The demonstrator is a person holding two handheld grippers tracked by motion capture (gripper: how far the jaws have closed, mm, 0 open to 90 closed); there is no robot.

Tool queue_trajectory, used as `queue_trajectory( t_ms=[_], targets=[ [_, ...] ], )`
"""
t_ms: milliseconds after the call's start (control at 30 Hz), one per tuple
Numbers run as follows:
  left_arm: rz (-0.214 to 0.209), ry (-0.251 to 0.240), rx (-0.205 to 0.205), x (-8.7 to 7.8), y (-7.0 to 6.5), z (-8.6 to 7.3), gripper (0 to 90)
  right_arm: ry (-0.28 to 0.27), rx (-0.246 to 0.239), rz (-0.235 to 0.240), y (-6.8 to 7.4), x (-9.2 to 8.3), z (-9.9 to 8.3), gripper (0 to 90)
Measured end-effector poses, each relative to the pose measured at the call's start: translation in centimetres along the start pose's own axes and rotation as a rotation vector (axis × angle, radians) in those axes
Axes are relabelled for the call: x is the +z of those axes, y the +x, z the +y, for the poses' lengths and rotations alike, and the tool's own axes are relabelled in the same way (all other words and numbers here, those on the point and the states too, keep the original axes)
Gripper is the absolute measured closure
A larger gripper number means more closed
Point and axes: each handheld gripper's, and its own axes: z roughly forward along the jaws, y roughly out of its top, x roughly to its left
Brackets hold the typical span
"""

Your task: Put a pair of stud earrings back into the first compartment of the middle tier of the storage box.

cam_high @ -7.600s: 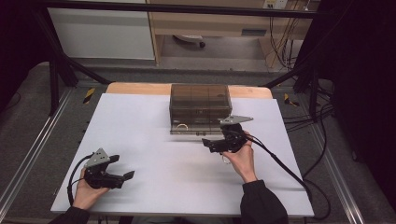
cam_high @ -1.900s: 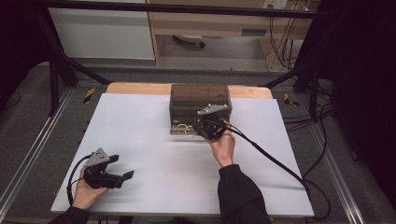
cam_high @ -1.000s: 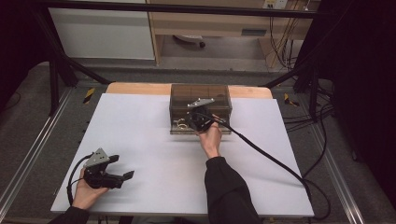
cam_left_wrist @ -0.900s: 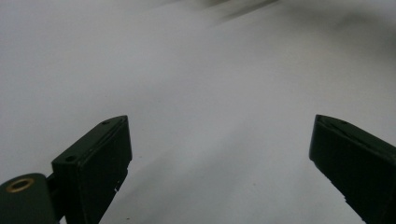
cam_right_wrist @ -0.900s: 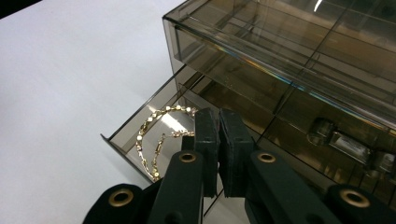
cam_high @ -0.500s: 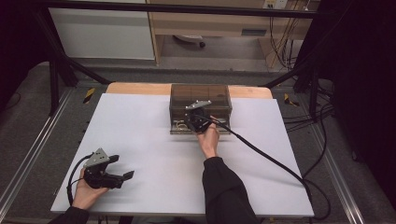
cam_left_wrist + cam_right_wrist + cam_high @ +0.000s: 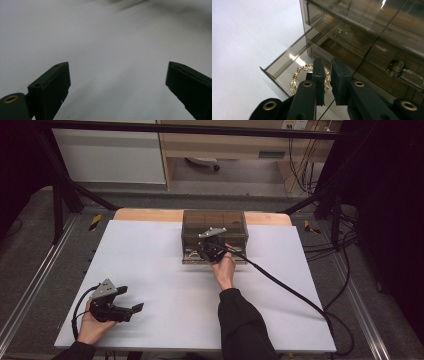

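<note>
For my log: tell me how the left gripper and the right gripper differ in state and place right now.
The left gripper has its jaws wide apart; the right gripper has them nearly closed, a thin gap left. The left gripper sits low over the bare white table near its front edge; the right gripper is at the smoky box, over its open drawer holding a gold chain. Both are hand-held.
</note>
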Motion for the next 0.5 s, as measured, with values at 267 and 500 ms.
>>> queue_trajectory(
  t_ms=[267,500],
  targets=[
    [0.0,0.0,0.0,0.0,0.0,0.0,5.8,-0.054,0.008,0.035,0.4,-3.0,0.5,63.6],
    [0.0,0.002,0.002,0.1,-0.1,0.0,5.7,-0.065,0.011,0.065,0.6,-6.2,-0.7,42.1]
  ],
)
